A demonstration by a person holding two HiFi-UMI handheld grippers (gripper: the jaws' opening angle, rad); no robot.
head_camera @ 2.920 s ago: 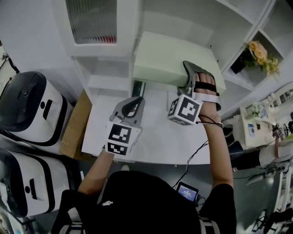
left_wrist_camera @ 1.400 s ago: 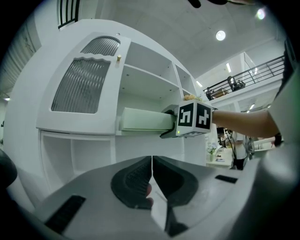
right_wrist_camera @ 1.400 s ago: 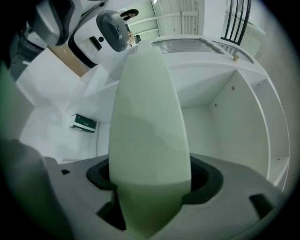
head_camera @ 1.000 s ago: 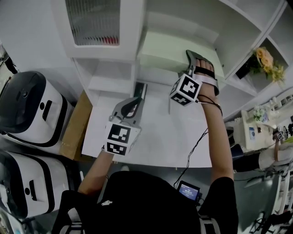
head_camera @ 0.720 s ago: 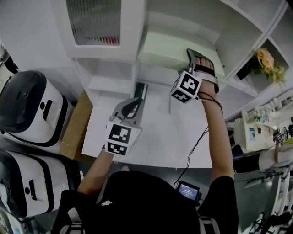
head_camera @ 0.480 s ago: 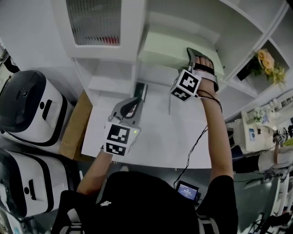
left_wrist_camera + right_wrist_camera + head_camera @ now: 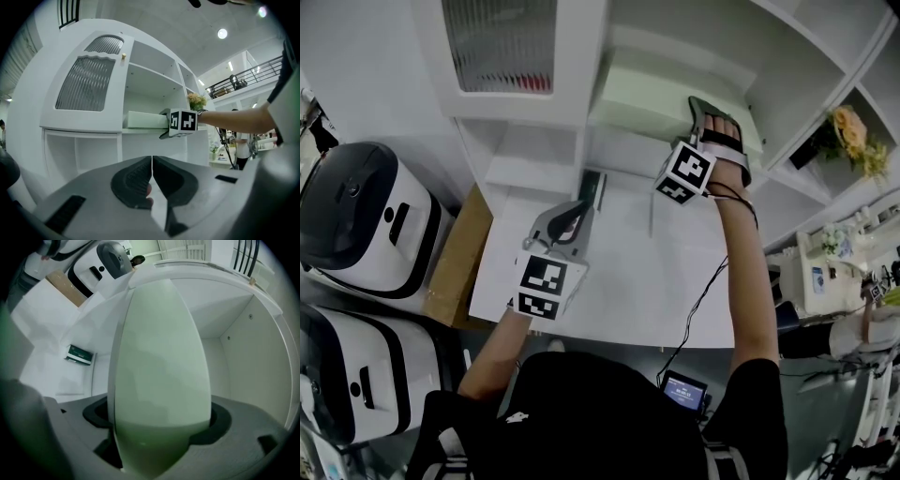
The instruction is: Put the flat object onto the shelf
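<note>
Deeper than before, the flat green object [image 7: 647, 94] lies on the shelf [image 7: 675, 47], the right hand-held gripper [image 7: 705, 111] just releasing it and left to withdraw, the left hand-held gripper [image 7: 152, 161] clenched.

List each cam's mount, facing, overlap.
Head view: person's head, steeply down at table and shelf unit; left arm, right arm, left hand-held gripper, right hand-held gripper.
Left gripper view: rides left one, level toward shelf unit; own shut jaws, right arm.
Right gripper view: rides right one, into shelf; green flat box between own jaws, which have just been opening.
Shared: all show that box.
</note>
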